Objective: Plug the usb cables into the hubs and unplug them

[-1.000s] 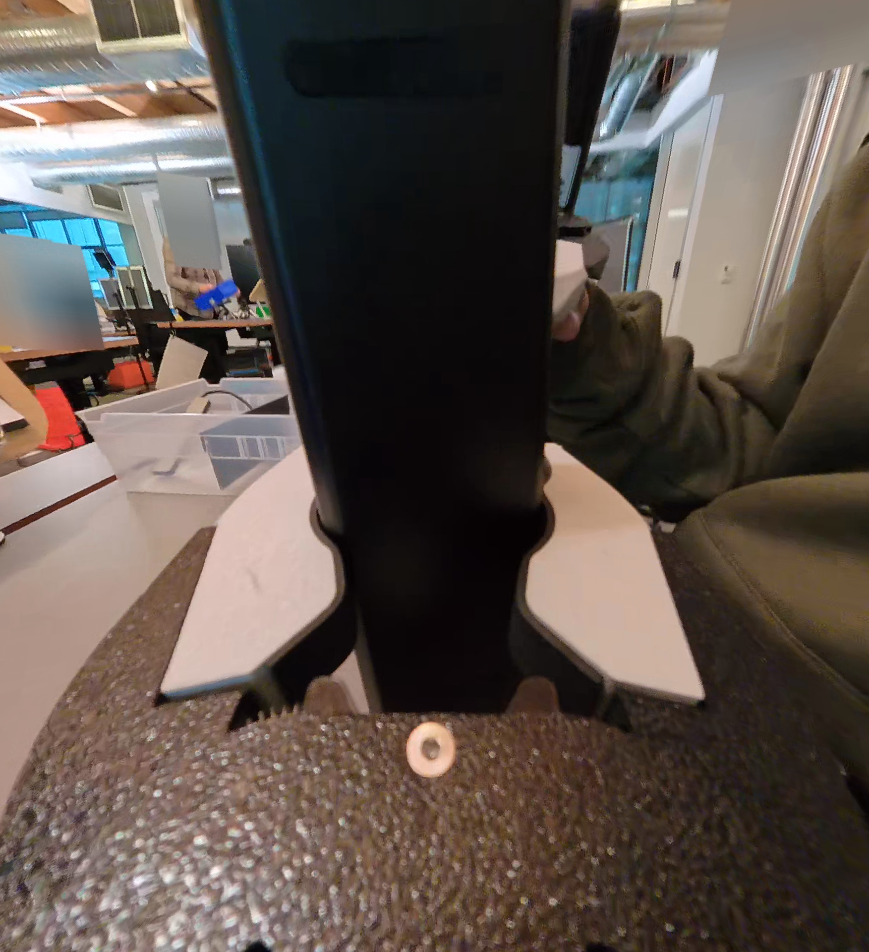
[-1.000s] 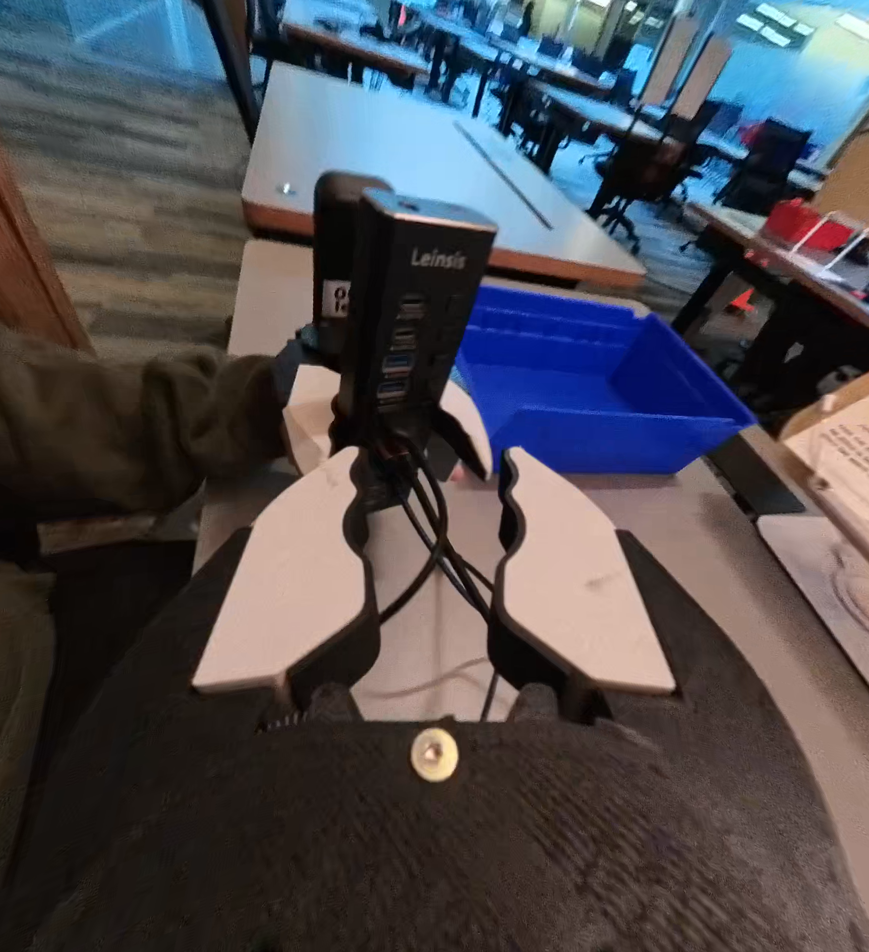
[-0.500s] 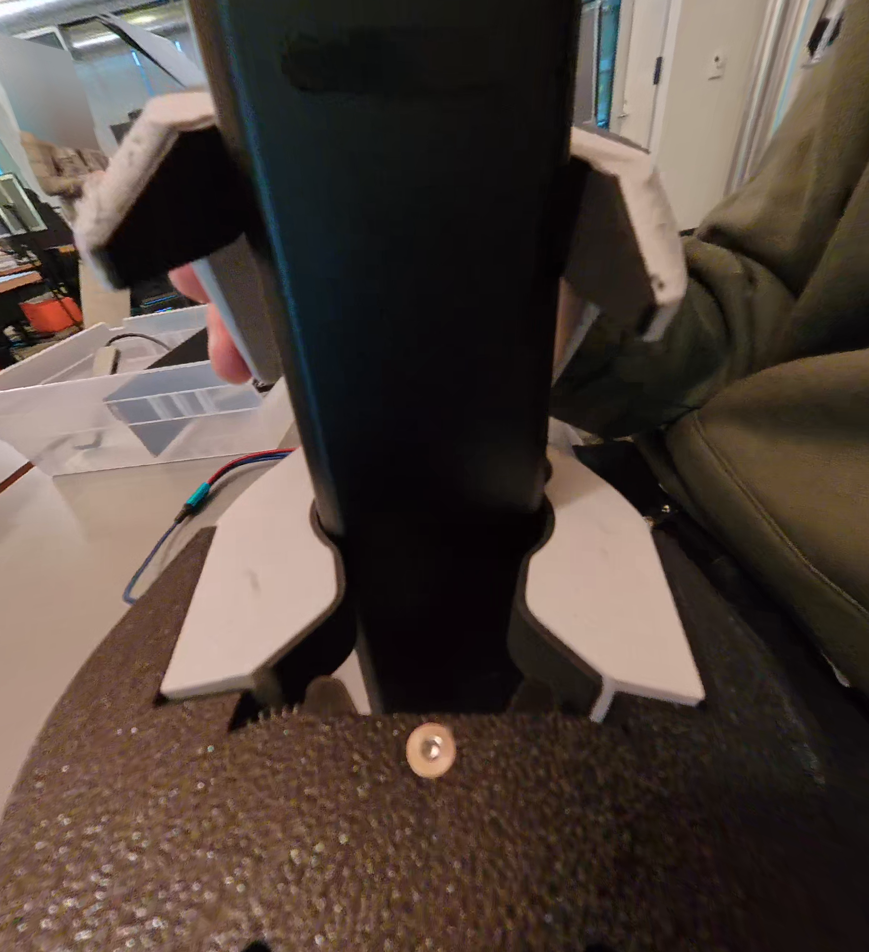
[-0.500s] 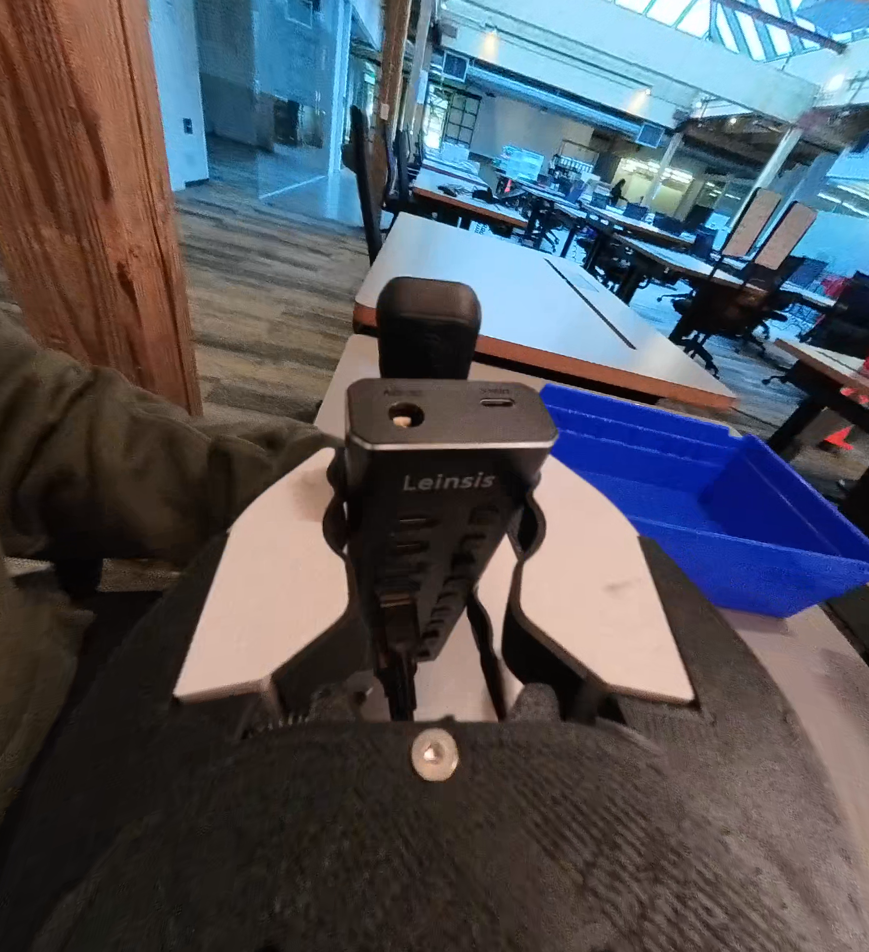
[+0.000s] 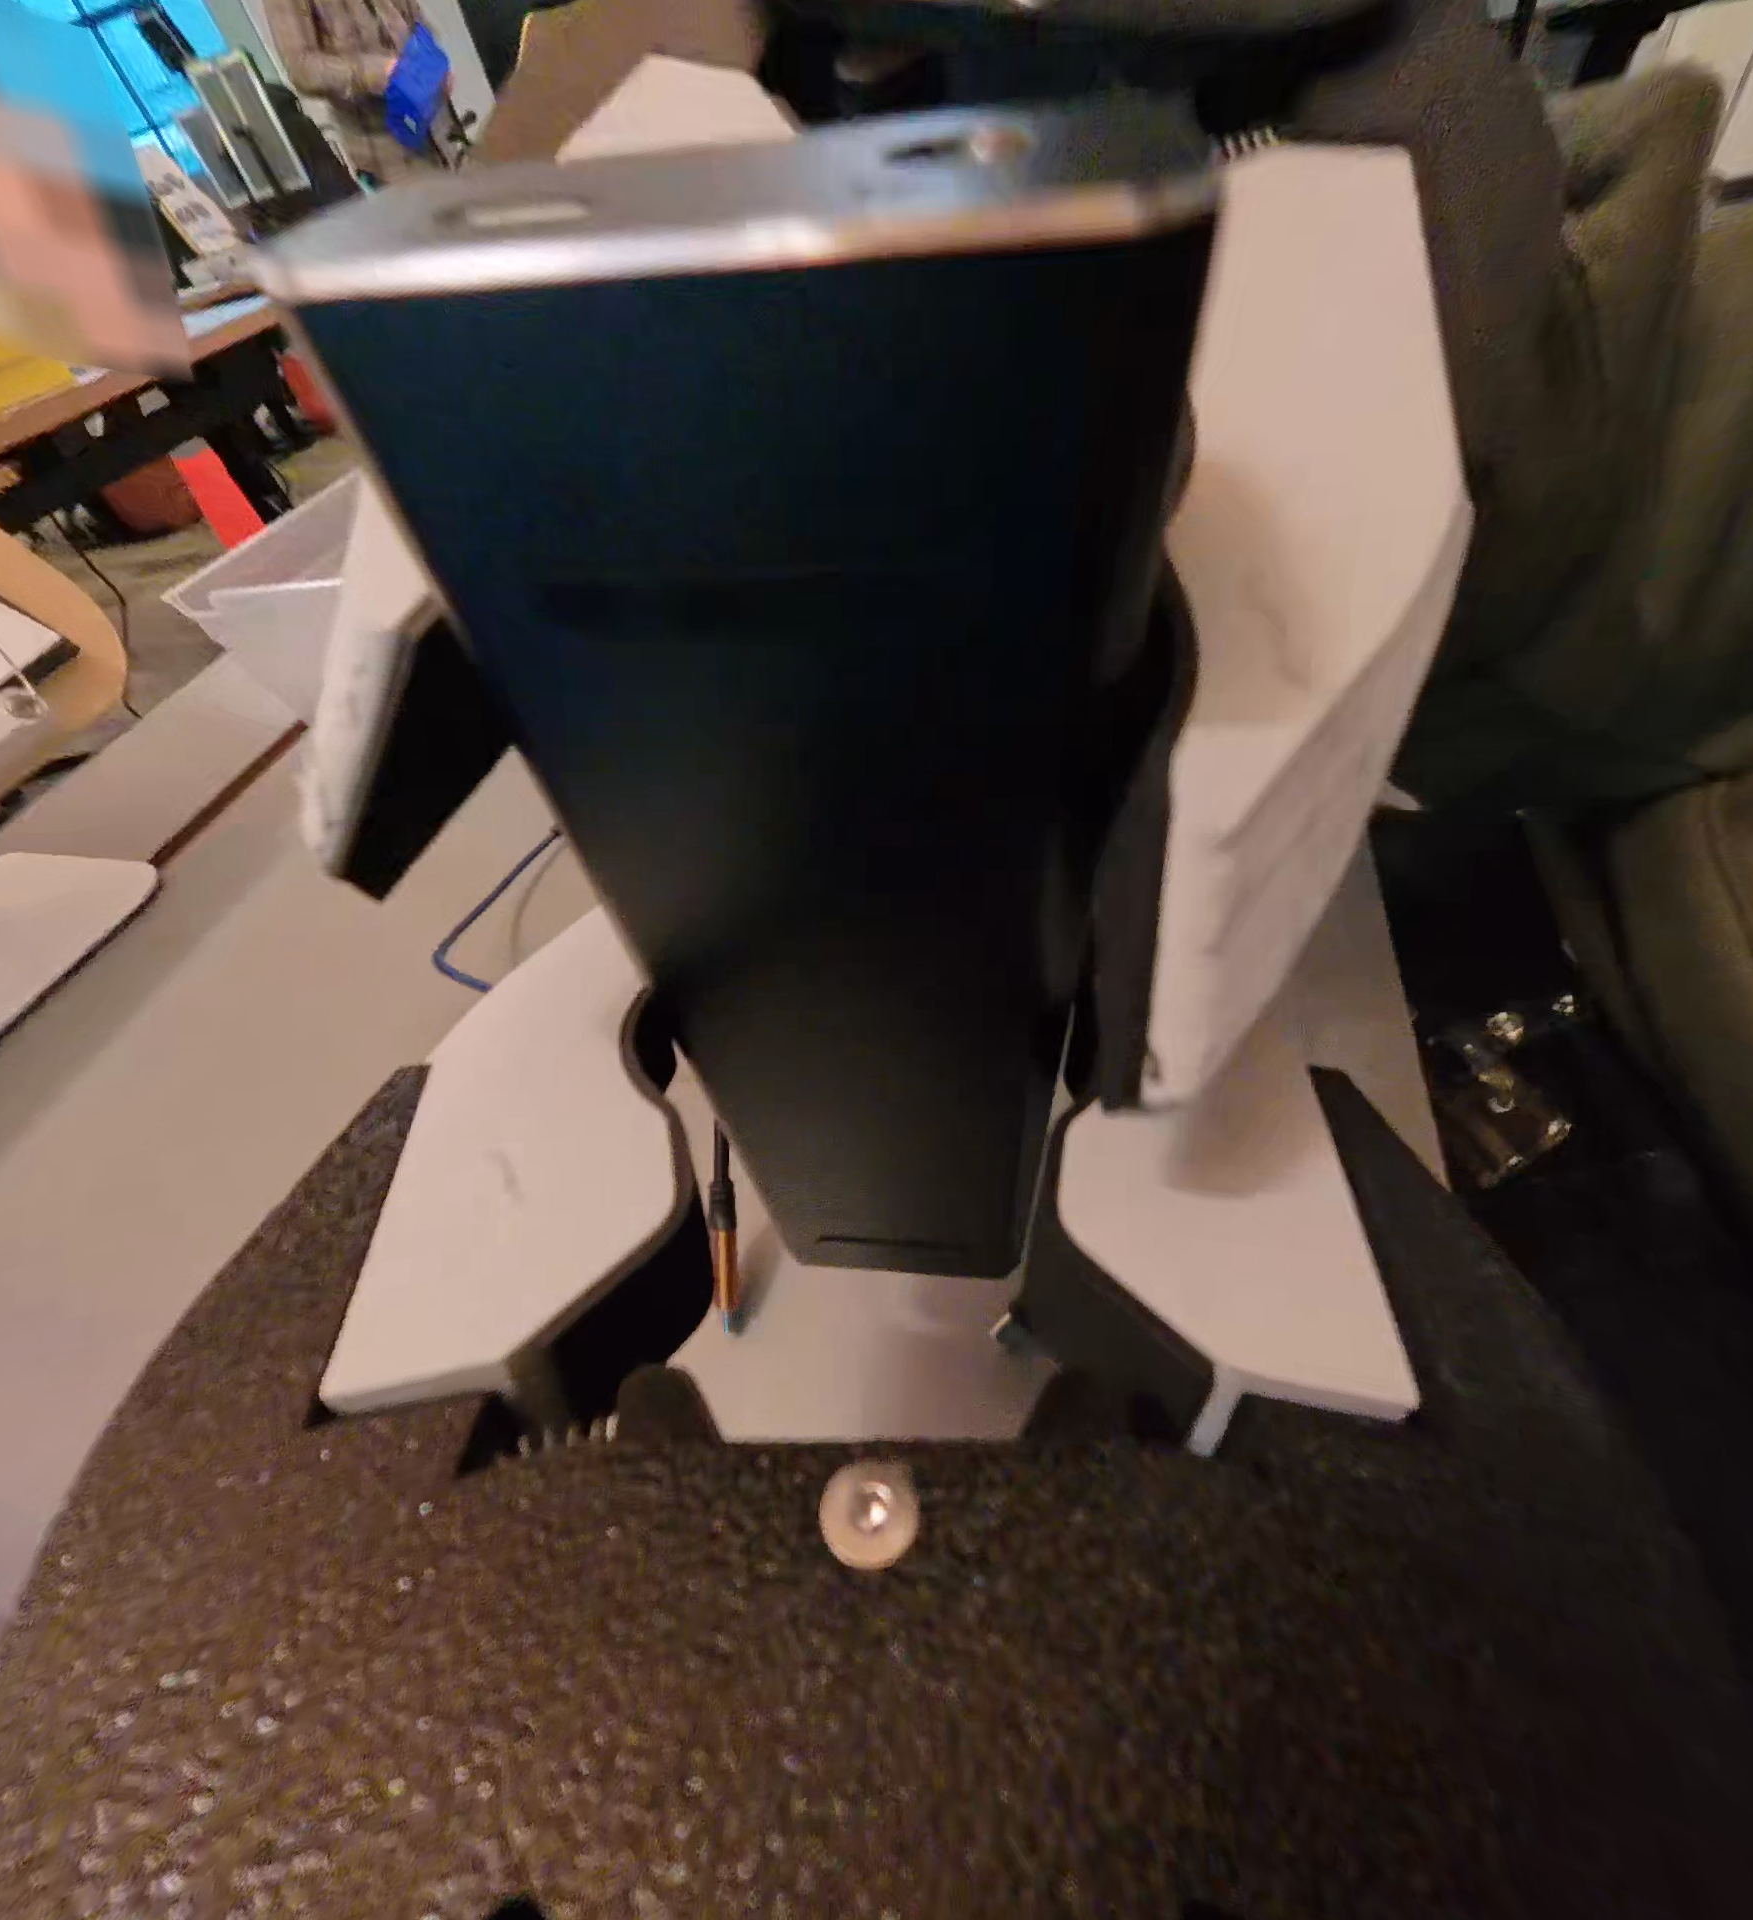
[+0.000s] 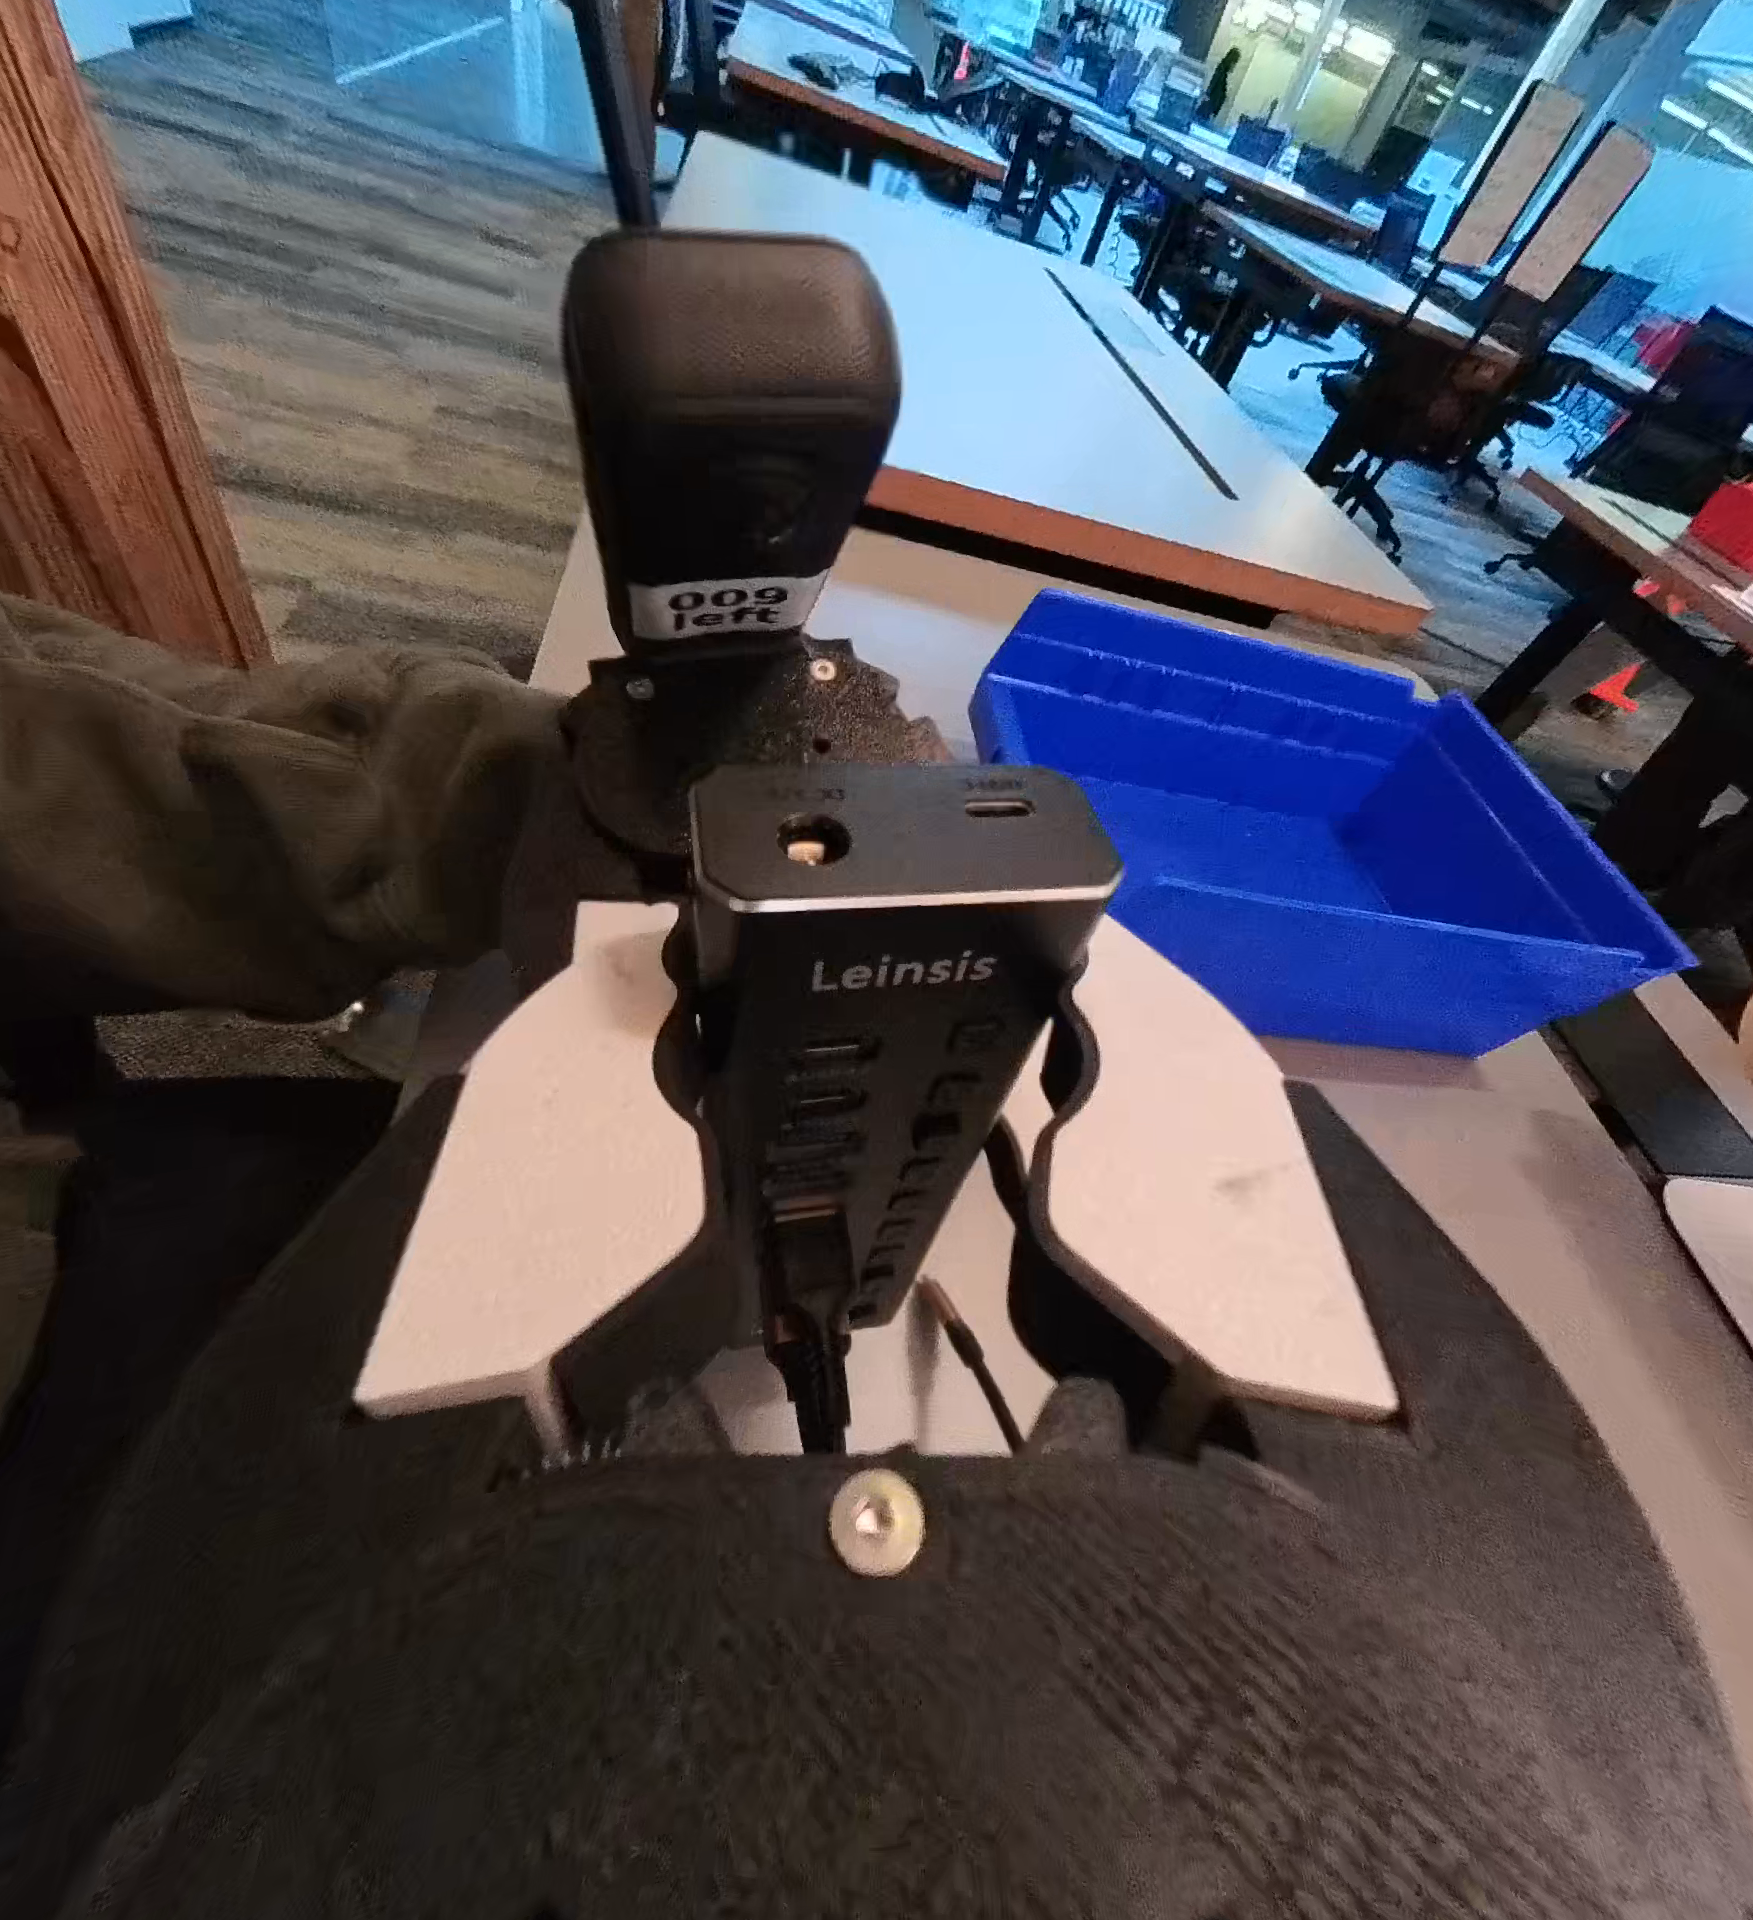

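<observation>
In the right wrist view the right gripper (image 6: pixel 877 1174) has its jaws closed round the black hub (image 6: pixel 887 1049), which stands upright between them above the bench (image 6: pixel 1537 1226); a dark cable (image 6: pixel 815 1361) hangs from a lower port. In the left wrist view the left gripper (image 5: pixel 856 1132) has its jaws set close at the hub's narrow lower end, though whether they clamp it cannot be told. Judged from this, the hub could twist or slip if either hold loosens or the hanging cable tugs. The hub looks slim and matt black, with a grey end cap and two columns of ports. Behind it sits a blue bin (image 6: pixel 1371 883).
</observation>
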The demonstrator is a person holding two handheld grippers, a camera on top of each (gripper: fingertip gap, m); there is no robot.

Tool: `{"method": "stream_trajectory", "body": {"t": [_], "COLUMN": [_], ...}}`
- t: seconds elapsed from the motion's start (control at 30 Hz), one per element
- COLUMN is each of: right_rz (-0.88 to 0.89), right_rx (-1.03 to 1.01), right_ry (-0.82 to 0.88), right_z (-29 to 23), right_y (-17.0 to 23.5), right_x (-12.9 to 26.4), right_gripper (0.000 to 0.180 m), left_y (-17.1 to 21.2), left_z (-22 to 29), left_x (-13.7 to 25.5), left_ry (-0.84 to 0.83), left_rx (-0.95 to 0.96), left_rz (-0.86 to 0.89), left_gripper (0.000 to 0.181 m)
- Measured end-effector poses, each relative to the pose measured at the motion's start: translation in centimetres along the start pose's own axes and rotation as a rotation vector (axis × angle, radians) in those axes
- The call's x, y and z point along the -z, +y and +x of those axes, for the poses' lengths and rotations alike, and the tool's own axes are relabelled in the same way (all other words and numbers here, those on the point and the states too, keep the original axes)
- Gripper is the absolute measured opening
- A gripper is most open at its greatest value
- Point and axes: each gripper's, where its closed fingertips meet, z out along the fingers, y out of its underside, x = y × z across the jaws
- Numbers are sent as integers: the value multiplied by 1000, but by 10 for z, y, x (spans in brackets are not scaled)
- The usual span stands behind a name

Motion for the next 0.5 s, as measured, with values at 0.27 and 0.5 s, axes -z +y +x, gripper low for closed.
{"method": "stream_trajectory", "body": {"t": [0.27,0.5], "right_rz": [-27,9], "right_rx": [45,-56], "right_ry": [75,71], "right_z": [10,20], "right_y": [1,16], "right_x": [10,46], "right_gripper": [64,44], "left_y": [-2,-5], "left_z": [-5,-13], "left_x": [-2,11], "left_ry": [8,24], "left_rx": [45,99], "left_rz": [100,256], "left_gripper": [71,70]}}
